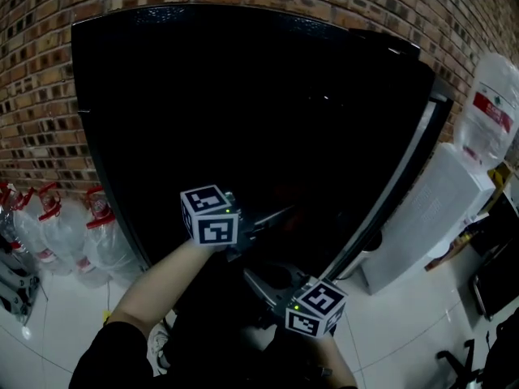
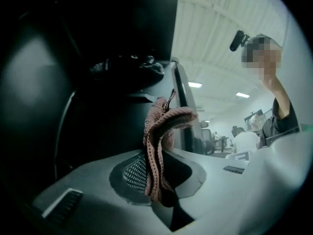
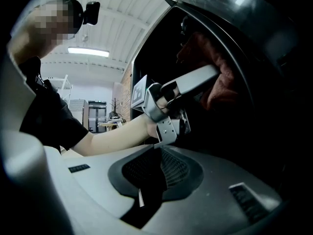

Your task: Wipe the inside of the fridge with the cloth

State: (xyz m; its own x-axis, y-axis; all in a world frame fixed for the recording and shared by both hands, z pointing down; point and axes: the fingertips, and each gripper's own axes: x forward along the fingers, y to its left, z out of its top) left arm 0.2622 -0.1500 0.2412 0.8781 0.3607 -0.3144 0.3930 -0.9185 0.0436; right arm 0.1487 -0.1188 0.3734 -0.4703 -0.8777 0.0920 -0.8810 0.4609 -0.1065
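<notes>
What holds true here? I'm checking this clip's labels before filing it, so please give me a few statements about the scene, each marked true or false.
1. The left gripper is closed on a pink cloth. True.
2. The right gripper holds a second cloth. False: its fingers are together with nothing between them.
3. The fridge is white. False: it is black.
4. A brick wall stands behind the fridge. True.
5. Water bottles stand on the floor beside the fridge. True.
</notes>
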